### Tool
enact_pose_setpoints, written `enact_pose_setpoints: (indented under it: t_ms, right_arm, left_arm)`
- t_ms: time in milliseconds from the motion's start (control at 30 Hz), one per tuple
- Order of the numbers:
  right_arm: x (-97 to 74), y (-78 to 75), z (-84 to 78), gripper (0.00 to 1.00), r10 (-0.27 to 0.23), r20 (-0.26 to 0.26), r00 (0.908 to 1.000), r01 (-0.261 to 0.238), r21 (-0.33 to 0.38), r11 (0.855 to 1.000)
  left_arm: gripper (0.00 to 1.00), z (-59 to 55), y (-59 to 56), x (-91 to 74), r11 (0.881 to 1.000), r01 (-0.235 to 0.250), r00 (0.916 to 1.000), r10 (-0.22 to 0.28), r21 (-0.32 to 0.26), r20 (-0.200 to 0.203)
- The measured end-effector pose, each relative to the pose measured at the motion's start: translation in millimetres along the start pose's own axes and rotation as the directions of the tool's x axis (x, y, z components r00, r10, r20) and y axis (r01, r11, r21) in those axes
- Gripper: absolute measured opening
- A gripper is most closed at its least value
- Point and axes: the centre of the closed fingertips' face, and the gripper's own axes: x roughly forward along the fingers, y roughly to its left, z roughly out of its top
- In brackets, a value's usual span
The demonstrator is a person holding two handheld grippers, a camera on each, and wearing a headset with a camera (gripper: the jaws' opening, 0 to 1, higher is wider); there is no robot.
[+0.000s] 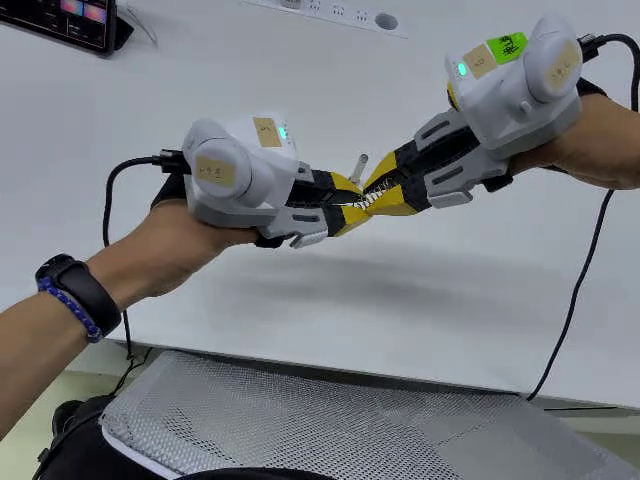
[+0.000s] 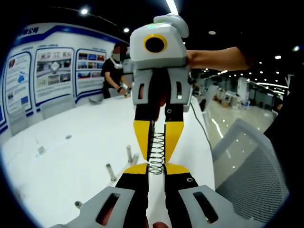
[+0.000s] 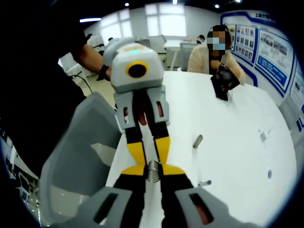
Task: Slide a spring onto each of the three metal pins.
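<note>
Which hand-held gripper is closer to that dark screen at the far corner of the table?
Left. The left hand-held gripper is held on the same side as the screen; the right hand-held gripper is over on the opposite side, farther away.

The left gripper [image 1: 340,208] and right gripper [image 1: 392,192] are held tip to tip over the table [image 1: 300,290], both closed on one spring [image 1: 365,200]. Bare room is left under them. Metal pins [image 2: 128,154] are stood just past them; a chair [image 1: 350,420] is set by the near edge.
</note>
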Motion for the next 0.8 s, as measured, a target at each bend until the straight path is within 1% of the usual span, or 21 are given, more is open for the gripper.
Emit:
enact_pose_setpoints:
  t_ms: [33,100,133,200,300,400,500,567,633,667,700,733,800]
  right_arm:
    - [0.2,0.1,1.7,0.13,-0.002,0.012,0.9999,0.002,0.007,1.000]
    - [-0.2,-3.8,10.2,0.13,-0.033,0.072,0.9968,0.030,0.046,0.999]
    - [-0.8,-5.2,11.0,0.13,-0.041,0.090,0.9951,0.035,0.075,0.997]
    - [-1.3,-7.4,6.7,0.13,-0.051,0.081,0.9954,0.045,0.076,0.996]
    - [-1.6,-8.0,0.1,0.13,-0.063,0.071,0.9955,0.057,0.082,0.995]
    - [-2.2,-8.5,-2.6,0.13,-0.070,0.068,0.9953,0.064,0.087,0.994]
    - [-2.7,-11.4,-6.4,0.13,-0.081,0.061,0.9948,0.075,0.094,0.993]
    - [-2.7,-14.7,-9.9,0.13,-0.092,0.048,0.9946,0.087,0.093,0.992]
    - [-2.6,-17.7,-13.5,0.13,-0.100,0.030,0.9945,0.098,0.078,0.992]
    - [-2.4,-19.0,-14.1,0.13,-0.103,0.029,0.9942,0.101,0.076,0.992]
    - [-2.2,-22.1,-15.7,0.13,-0.107,0.027,0.9939,0.105,0.081,0.991]
    - [-2.1,-24.3,-17.3,0.13,-0.112,0.021,0.9934,0.110,0.085,0.990]
    - [-2.2,-29.7,-21.2,0.13,-0.129,0.004,0.9917,0.128,0.078,0.989]
  left_arm:
    - [0.12,-2.1,0.9,-0.3,1.000,-0.009,0.9999,0.009,-0.002,-0.006]
    - [0.15,-8.3,2.3,-0.6,1.000,-0.024,0.9995,0.024,-0.010,-0.022]
    - [0.17,-11.9,2.5,-1.2,0.999,-0.028,0.9992,0.028,-0.018,-0.030]
    - [0.22,-16.4,2.1,-2.6,0.999,-0.033,0.9987,0.032,-0.024,-0.039]
    - [0.24,-25.1,6.0,-6.7,0.997,-0.067,0.9967,0.064,-0.049,-0.049]
    - [0.27,-31.8,9.3,-10.2,0.994,-0.093,0.9942,0.089,-0.063,-0.060]
    - [0.30,-36.2,13.1,-14.4,0.990,-0.119,0.9913,0.114,-0.077,-0.065]
    - [0.31,-38.8,16.5,-18.1,0.986,-0.139,0.9887,0.133,-0.087,-0.068]
    - [0.32,-41.3,19.4,-21.5,0.983,-0.156,0.9861,0.150,-0.093,-0.072]
    - [0.33,-42.7,20.8,-22.7,0.982,-0.164,0.9845,0.157,-0.094,-0.077]
    - [0.33,-46.0,23.8,-25.0,0.979,-0.180,0.9809,0.172,-0.094,-0.091]
    - [0.33,-48.1,25.5,-26.3,0.978,-0.187,0.9793,0.178,-0.097,-0.096]
    - [0.37,-52.3,30.8,-30.8,0.971,-0.211,0.9741,0.200,-0.112,-0.106]
